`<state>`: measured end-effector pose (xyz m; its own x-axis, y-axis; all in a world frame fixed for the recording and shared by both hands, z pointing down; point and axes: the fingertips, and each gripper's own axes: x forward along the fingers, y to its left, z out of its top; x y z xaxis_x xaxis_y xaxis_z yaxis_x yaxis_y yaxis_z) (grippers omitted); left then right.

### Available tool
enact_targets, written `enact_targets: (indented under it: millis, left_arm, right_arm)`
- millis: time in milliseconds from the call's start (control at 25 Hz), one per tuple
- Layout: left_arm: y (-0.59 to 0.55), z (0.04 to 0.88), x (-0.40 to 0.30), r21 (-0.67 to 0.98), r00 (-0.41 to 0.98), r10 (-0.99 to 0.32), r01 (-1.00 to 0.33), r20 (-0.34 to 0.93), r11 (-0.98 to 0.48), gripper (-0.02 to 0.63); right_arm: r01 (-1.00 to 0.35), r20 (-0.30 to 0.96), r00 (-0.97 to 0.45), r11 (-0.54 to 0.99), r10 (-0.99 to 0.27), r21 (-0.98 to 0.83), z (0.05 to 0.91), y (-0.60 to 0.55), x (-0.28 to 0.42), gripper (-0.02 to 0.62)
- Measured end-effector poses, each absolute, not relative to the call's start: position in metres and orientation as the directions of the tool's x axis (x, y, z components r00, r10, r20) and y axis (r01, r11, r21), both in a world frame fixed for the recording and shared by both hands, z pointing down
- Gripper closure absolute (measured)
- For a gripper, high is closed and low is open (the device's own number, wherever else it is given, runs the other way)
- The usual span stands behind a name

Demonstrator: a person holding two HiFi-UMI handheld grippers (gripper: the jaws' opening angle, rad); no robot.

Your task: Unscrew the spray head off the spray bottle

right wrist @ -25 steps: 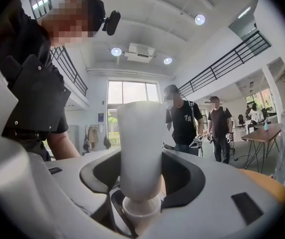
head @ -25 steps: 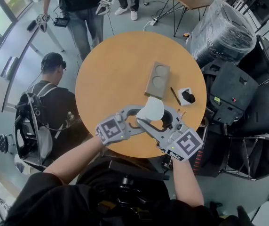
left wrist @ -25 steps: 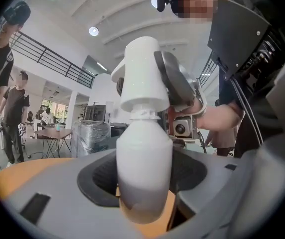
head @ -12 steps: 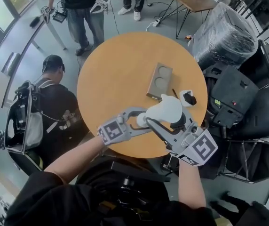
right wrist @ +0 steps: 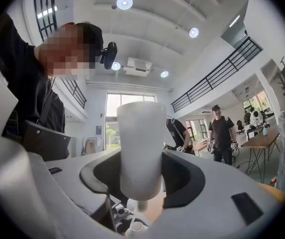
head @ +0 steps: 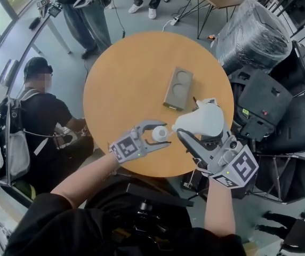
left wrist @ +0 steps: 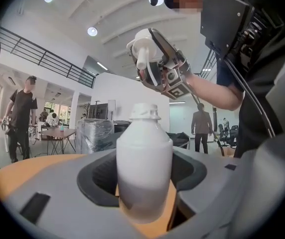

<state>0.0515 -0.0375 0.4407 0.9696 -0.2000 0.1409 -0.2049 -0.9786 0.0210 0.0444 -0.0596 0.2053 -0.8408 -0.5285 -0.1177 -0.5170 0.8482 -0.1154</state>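
The left hand-held gripper [head: 158, 135] is clamped on the white spray bottle [left wrist: 143, 168], which stands upright over the round counter's [head: 126, 84] near edge with its threaded neck bare. The right hand-held gripper [head: 198, 124] grips the detached spray head [right wrist: 141, 148], higher and well apart from the bottle.

In the head view the spray head [head: 205, 117], clamped in the right tongs [head: 195, 129], covers most of a small white box [head: 212, 100] by the right rim of the counter [head: 126, 73]; its contents cannot be told. Over the counter's near rim the spray bottle [head: 158, 134] shows only its neck between the left tongs [head: 163, 134]; the left gripper view loses its base below the jaws.
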Motion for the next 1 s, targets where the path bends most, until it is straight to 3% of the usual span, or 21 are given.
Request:
enact_targets:
  millis: [400, 1000]
  left_arm:
    - [-0.054, 0.468, 0.053, 0.030, 0.969, -0.222, -0.226, 0.105, -0.974, 0.299]
    - [-0.100, 0.536, 0.040, 0.068, 0.951, -0.287, -0.296, 0.117, -0.953, 0.301]
  right_arm:
    - [-0.616, 0.155, -0.788, 0.763, -0.596, -0.196, 0.313, -0.100, 0.070, 0.347]
    - [-0.688, 0.513, -0.712, 0.621, -0.480, -0.374, 0.534, -0.131, 0.078, 0.347]
